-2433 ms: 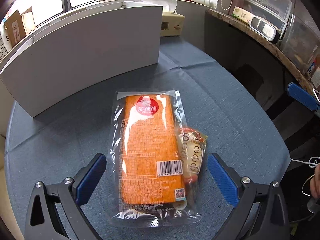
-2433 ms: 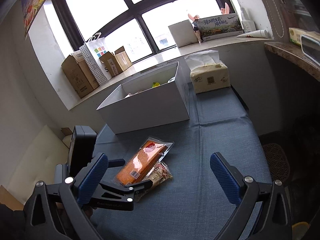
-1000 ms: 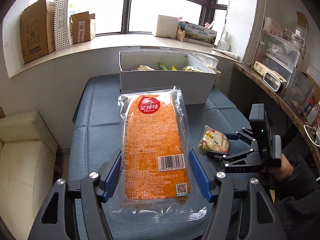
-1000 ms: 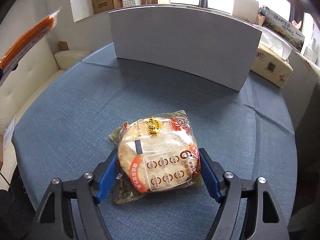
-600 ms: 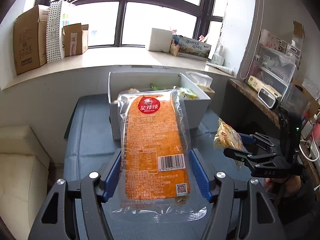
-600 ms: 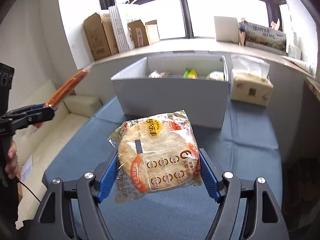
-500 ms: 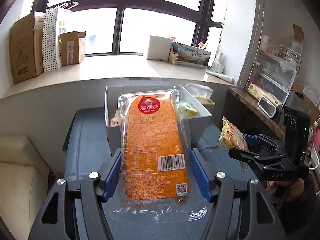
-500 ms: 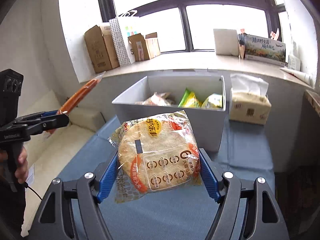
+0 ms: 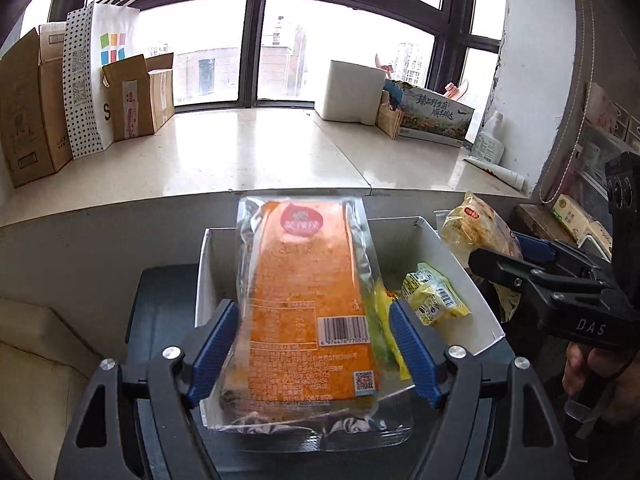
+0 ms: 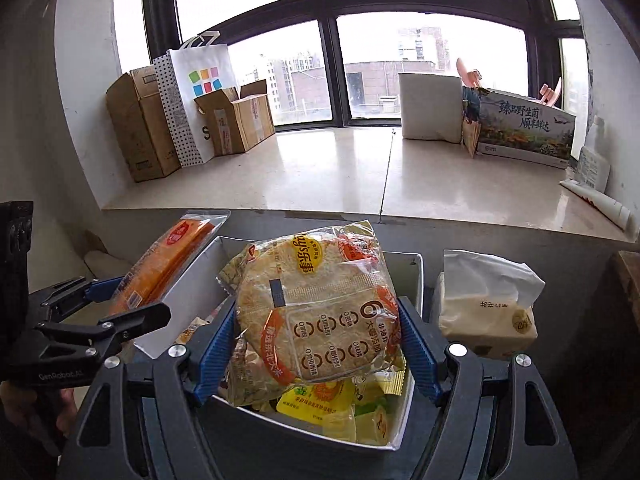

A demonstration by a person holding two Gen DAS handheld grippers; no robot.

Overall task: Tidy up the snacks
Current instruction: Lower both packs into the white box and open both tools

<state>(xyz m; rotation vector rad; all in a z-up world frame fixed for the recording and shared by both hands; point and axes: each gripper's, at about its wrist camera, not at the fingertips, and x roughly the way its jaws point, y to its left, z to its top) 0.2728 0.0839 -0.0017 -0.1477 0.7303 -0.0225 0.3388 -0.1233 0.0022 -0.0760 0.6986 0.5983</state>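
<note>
The left gripper, jaws just widened, pads clear of the flat orange clear-wrapped snack pack above the white cardboard box. The right gripper loosely flanks a round rice-cracker bag, likely light, brittle, slippery; best gripped at its edges.

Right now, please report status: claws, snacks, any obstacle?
Left claw just opening, orange pack loose between pads, over white box. Right claw shut on cracker pack, over box. Nothing in the way.
</note>
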